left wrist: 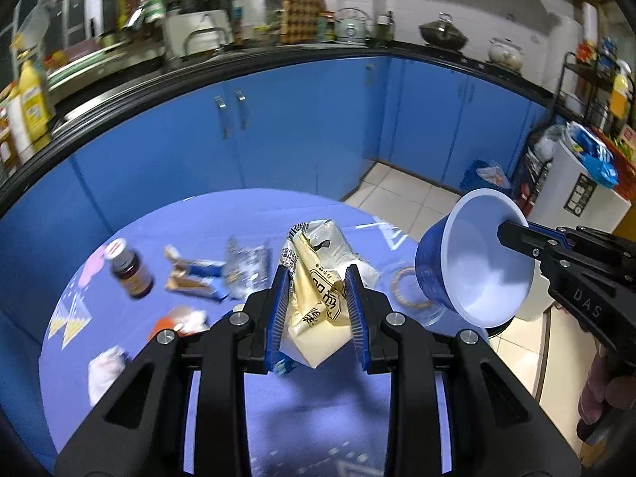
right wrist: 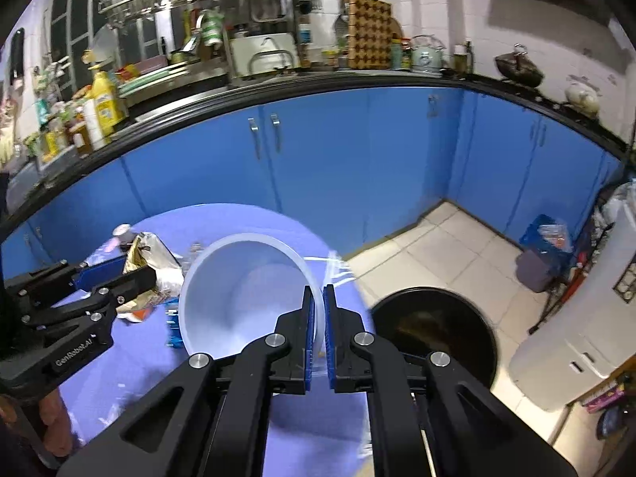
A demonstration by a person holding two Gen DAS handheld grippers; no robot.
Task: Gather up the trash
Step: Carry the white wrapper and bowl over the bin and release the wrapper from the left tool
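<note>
1. Far left on the purple-clothed worktop (left wrist: 302, 429), we see trash not yet collected: a small brown bottle (left wrist: 129, 272) lying on its side, flattened snack wrappers (left wrist: 194, 276) and a crumpled white tissue (left wrist: 104, 369). We judge the bottle rigid and prone to roll, best taken across its body; the wrappers and tissue look feather-light and limp, so any pinch on a raised fold should do.

2. At centre, our left hand-held gripper (left wrist: 316, 310) is clamped on a yellow-and-silver foil packet (left wrist: 318, 278), held above the cloth. The foil looks thin, crinkly and slippery; a grip across its bunched middle, as here, seems safest.

3. To the right, our right hand-held gripper (right wrist: 318, 334) has its pads pressed together on the rim wall of a blue cup with a white inside (left wrist: 473, 262), tipped with its mouth towards us. We judge it empty, light and easily dented, so the stiffer rim is the sensible hold.

4. Furthest right, a round black bin (right wrist: 435, 328) stands on the tiled floor beside the worktop, just beyond the cup.
</note>
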